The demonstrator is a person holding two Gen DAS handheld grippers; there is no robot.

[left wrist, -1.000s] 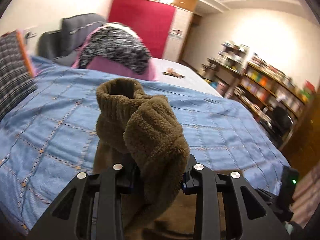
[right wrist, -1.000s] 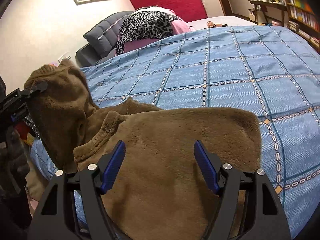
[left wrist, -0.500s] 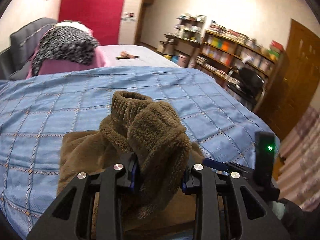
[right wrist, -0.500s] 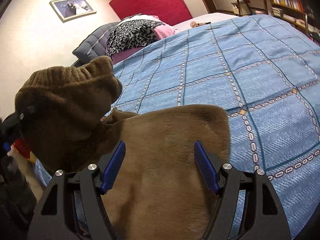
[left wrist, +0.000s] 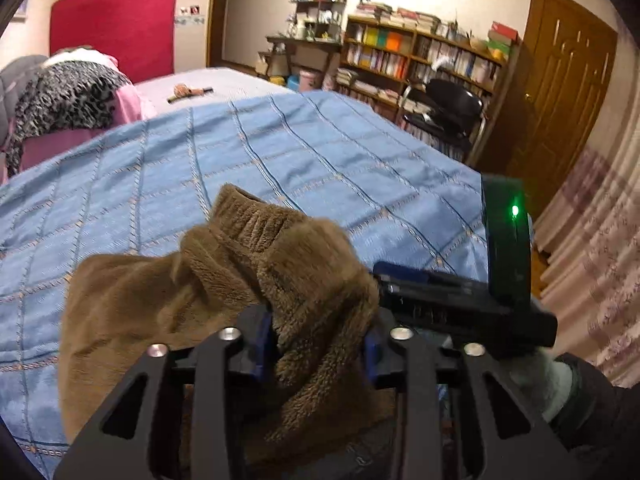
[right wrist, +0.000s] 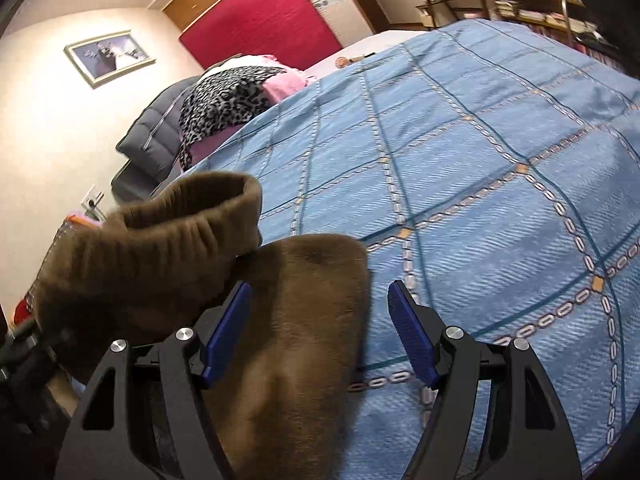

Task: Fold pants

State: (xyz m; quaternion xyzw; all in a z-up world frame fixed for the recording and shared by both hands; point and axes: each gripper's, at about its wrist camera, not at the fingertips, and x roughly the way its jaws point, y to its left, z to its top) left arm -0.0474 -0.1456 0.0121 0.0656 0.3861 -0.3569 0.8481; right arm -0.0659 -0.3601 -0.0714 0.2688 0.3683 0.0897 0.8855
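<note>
Brown fleece pants [left wrist: 132, 304] lie on the blue quilted bedspread [left wrist: 280, 152] near its front edge. My left gripper [left wrist: 318, 344] is shut on a bunched ribbed cuff end of the pants [left wrist: 304, 276] and holds it up above the flat part. In the right wrist view the raised cuff [right wrist: 160, 240] hangs at the left, over the flat pants [right wrist: 296, 320]. My right gripper [right wrist: 320, 332] is open and empty, with its left pad over the pants and its right pad over the bedspread [right wrist: 500, 200]. The right gripper's body also shows in the left wrist view [left wrist: 460, 300].
A pile of leopard-print and pink clothes [left wrist: 68, 100] sits at the far end of the bed beside a grey cushion [right wrist: 156, 128]. Bookshelves [left wrist: 420, 60], a black chair [left wrist: 452, 104] and a wooden door [left wrist: 560, 100] stand to the right of the bed.
My left gripper has swung right with the cuff, carrying it over the flat pants towards the right gripper. The right gripper has stayed open and tilted, its right pad now over the bedspread.
</note>
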